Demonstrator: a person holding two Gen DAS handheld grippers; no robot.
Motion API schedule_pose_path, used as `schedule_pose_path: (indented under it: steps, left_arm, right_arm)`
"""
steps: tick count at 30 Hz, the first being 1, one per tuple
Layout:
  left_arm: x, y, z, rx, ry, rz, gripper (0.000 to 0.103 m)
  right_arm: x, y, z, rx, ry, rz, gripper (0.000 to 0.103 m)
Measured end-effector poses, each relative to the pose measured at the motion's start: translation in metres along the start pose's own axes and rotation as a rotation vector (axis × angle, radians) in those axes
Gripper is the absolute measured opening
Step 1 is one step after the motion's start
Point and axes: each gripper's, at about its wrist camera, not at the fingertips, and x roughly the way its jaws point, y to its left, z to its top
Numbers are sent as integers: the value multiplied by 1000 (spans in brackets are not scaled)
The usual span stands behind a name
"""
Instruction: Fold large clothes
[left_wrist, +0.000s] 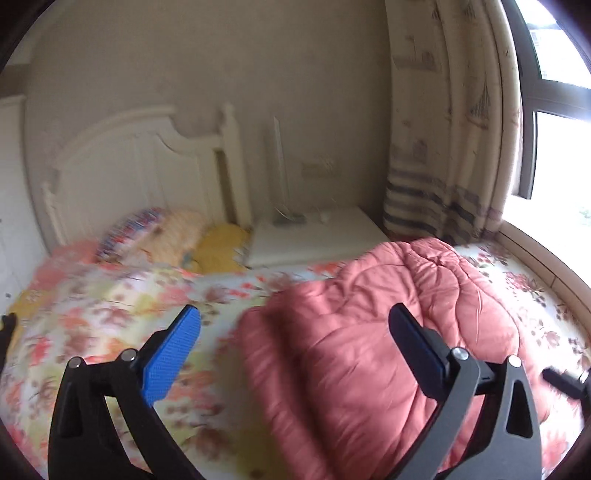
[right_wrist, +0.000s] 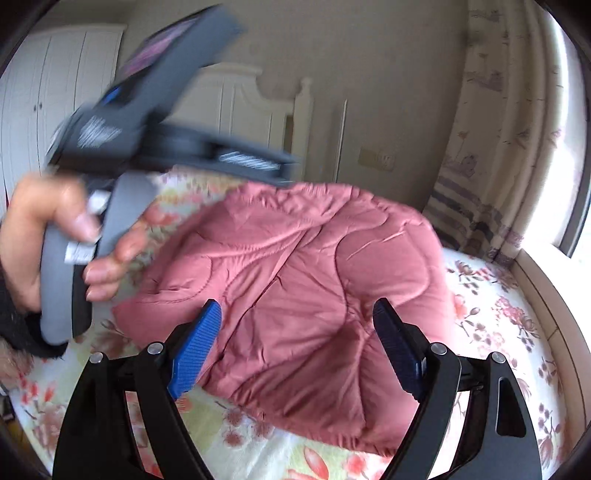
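The left gripper (left_wrist: 293, 325) and right gripper (right_wrist: 297, 314) are both gaping wide, gripping nothing; the left hand (right_wrist: 55, 236) is clasping its gripper's handle.

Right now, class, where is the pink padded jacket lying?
The pink padded jacket lies bundled on the floral bedspread, on the window side of the bed, in front of both open grippers' fingers; the white bedside table stands beyond it.

A salmon-pink quilted padded garment (right_wrist: 295, 295) lies bunched in a thick, puffy heap on the floral bedsheet (right_wrist: 509, 314), its stitched panels creased and folded over one another. It sits toward the window side of that bedsheet, well apart from the pillows (left_wrist: 162, 236) at the headboard end.
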Motion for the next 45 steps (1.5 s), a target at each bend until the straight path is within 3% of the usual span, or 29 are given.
schedule_pose_path:
  steps: [4,7,10,12,15,21,26,45]
  left_arm:
    - [-70,13,-31,13,-114,102,101]
    - [-116,17,-49,-10,-158,136,101]
    - [-148,21,-60,-98,-142,116,101]
    - [-164,17,-70,-146,-117,114,101]
    - [-178,2,-87,-140,-115,80,101]
    - [-179,-33,-123,-50,-72,65,101]
    - [-173,-38,-138,-46,-32,64,101]
    - [-165,-39,-152,-39,1,58,101]
  right_arm:
    - [-44,-21,-5,120,-65,25,87]
    - [-74,-26,-6,130,-87,9,87]
    - [-110,-22,-4,103,-139,-34,88]
    - [-131,-19,-5,93,-165,-61,97]
    - [-152,-16,-15,83,-200,-111,99]
    - [-162,-19,-53,155,-185,-109,99]
    - [-158,-22,-77,205,-136,-115,99]
    - [-147,-12,-86,216,-117,-96,99]
